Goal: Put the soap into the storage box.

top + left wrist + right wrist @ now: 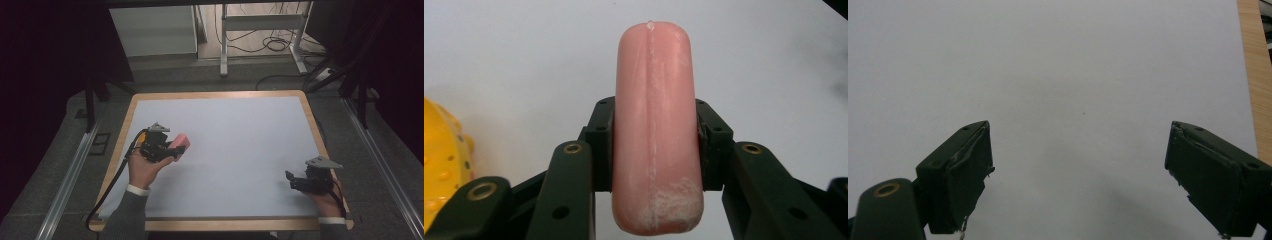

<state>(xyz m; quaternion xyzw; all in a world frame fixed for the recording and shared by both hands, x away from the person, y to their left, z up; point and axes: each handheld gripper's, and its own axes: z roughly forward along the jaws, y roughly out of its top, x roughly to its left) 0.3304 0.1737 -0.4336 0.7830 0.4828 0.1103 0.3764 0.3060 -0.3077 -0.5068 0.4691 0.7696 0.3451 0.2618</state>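
- The left tongs (172, 149) are clamped on a pink, rounded, sausage-shaped block of soft-looking material (179, 144), held over the left part of the counter.
- In the left gripper view the pink block (655, 135) stands lengthwise between the two black jaws, whose pads press against its two long sides about midway along it.
- The block's far end is rounded and reaches well past the jaw tips; a faint seam runs down its middle, and its near end carries a whitish, scuffed patch.
- In the high view the block pokes out to the right of the left tongs, tilted a little upward, above the white sheet (235, 150) that covers the counter; whether it touches the sheet I cannot tell.
- The person's left hand (145, 170) grips the body of the left tongs from below, with a grey sleeve (127, 217) behind it and a black cable trailing off over the counter's left edge.
- At the left edge of the left gripper view sits part of a yellow, bumpy object with small dots (441, 165), just beside the jaws; what it is I cannot tell.
- The right tongs (295, 181) rest near the counter's lower right corner, well apart from the pink block, pointing left.
- In the right gripper view the right tongs (1078, 175) stand wide, with nothing between the pads but bare white sheet.
- The counter's light wooden rim (310, 112) shows around the sheet, and along the right edge of the right gripper view.
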